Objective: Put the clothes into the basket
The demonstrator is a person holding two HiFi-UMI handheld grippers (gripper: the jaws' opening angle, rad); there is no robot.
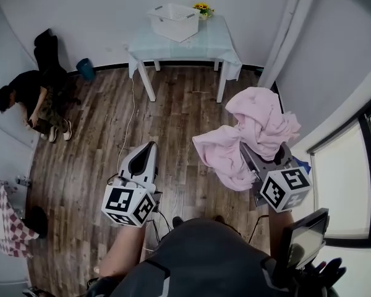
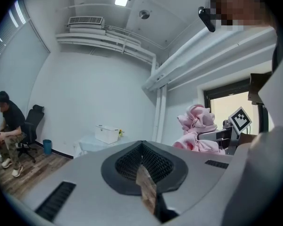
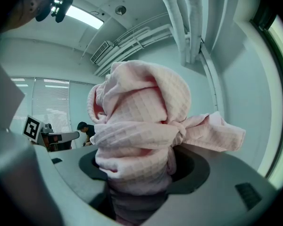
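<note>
1. The right tongs point(image 3: 137, 192) are pinching a pink garment point(image 3: 137, 121). In the right gripper view the waffle-textured cloth is bunched between the jaws and rises above them in a thick knot.
2. In the head view the same garment point(image 1: 260, 129) spills over both sides of the right tongs point(image 1: 250, 156) and hangs clear of the wooden floor point(image 1: 173, 122).
3. The left tongs point(image 2: 146, 185) are pressed together with nothing between them. They are held out beside the right pair and do not touch the cloth.
4. The white basket point(image 1: 173, 20) stands well ahead, on the counter point(image 1: 213, 42) against the far wall. It sits on the counter's left half, near the far edge, and looks empty from here. A small bunch of yellow flowers point(image 1: 203, 8) stands just beside it at the far edge.
5. A seated person point(image 1: 31, 98) is off by the left wall, well apart from the counter.
6. The step in hand appears to be the carry: the garment is lifted but not yet delivered.
7. The next move calls for walking to the counter's near edge, bringing the right tongs over the basket's open top, and only then spreading them. The trailing folds may catch on the rim, so the left tongs may have to tuck them in.
</note>
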